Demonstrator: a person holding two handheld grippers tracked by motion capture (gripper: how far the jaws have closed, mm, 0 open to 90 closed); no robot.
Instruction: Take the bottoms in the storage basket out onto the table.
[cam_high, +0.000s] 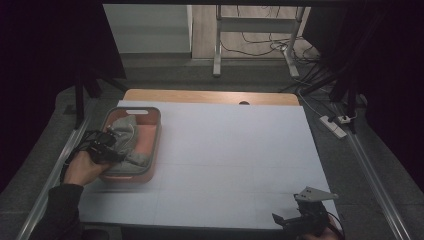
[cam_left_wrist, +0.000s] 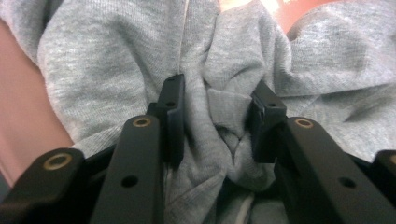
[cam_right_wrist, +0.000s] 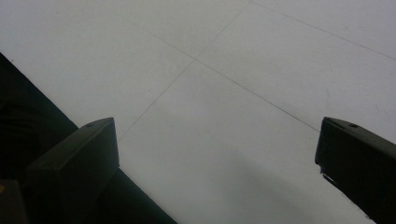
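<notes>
One soft grey knitted garment (cam_high: 127, 140) lies bunched in the pale pink rectangular plastic basket (cam_high: 153, 131) at the left side of the white sheet-covered surface (cam_high: 235, 155). We see the cloth heaped unevenly, rising at the far end of the basket and spilling toward its near rim, with a bare strip of pink floor showing along the right wall. In the left gripper view the fabric (cam_left_wrist: 116, 70) looks like fleecy sweatshirt material, creased into deep folds, with a pale seam or cord running up the middle and a patch of the basket's pink showing at the left edge and the top.

Our left claw (cam_high: 107, 145) sits over the near left part of the basket, held by a hand in a dark sleeve. From its own camera we see the left claw (cam_left_wrist: 217, 116) part-way closed, its two black jaws pressing from both sides on a raised fold of the grey cloth, which bulges up between them; the jaws are pinched on that fold and do not meet.

Moving right, the broad middle of the surface is plain white, crossed by faint seam lines.

At the near right corner our right claw (cam_high: 290, 217) hovers at the edge of the surface. In its own view the right claw (cam_right_wrist: 217, 158) has its jaws spread wide apart, gripping nothing, with the white surface beneath them.
</notes>
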